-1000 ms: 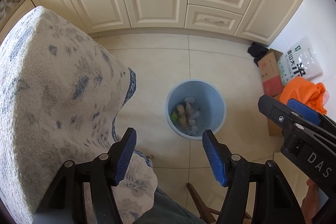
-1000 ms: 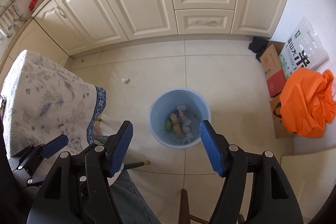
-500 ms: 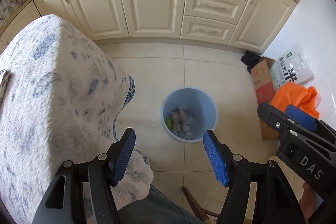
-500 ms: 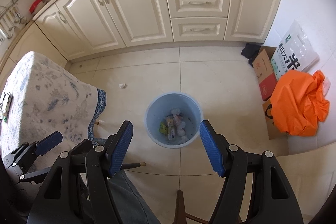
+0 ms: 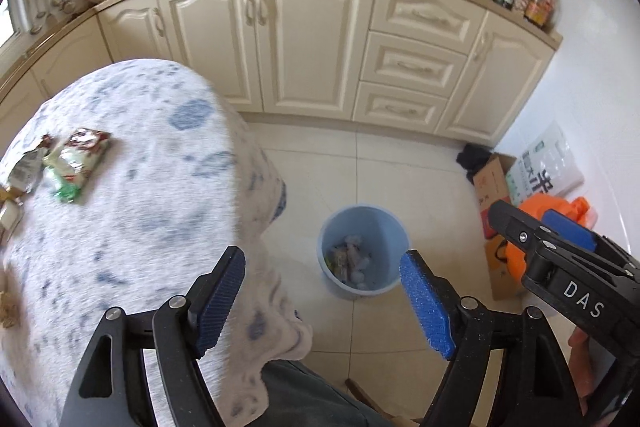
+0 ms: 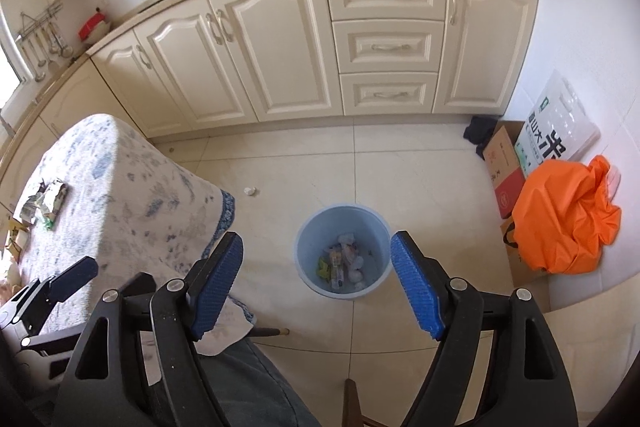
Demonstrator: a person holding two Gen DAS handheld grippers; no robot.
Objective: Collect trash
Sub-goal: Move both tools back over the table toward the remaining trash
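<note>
**user_a:** Both views are tilting up compared with a second ago. The counter is now showing and the snack wrappers are coming into the left camera. The bin is sitting further out than before.

**user_b:** Going near to far: left gripper is hanging wide open with nothing between its blue pads, over the corner of the tabletop. Right gripper is also gaping and empty, hovering over the floor with the blue trash bin showing right between its fingers.

**user_a:** So where's the trash lying relative to them?

**user_b:** Up and to the left of both, on the far-left side of the tabletop. Green-and-white wrappers, long axis running roughly away from the camera with a slight tilt. A couple more crumpled bits are sitting just beside them at the edge of view.

**user_a:** Which hand is getting it?

**user_b:** I'm guessing left. It's already over the cloth, while the right one is sitting well apart, out by the bin. There's also a small white scrap lying on the floor beyond the tabletop corner, closer to the right side.
</note>
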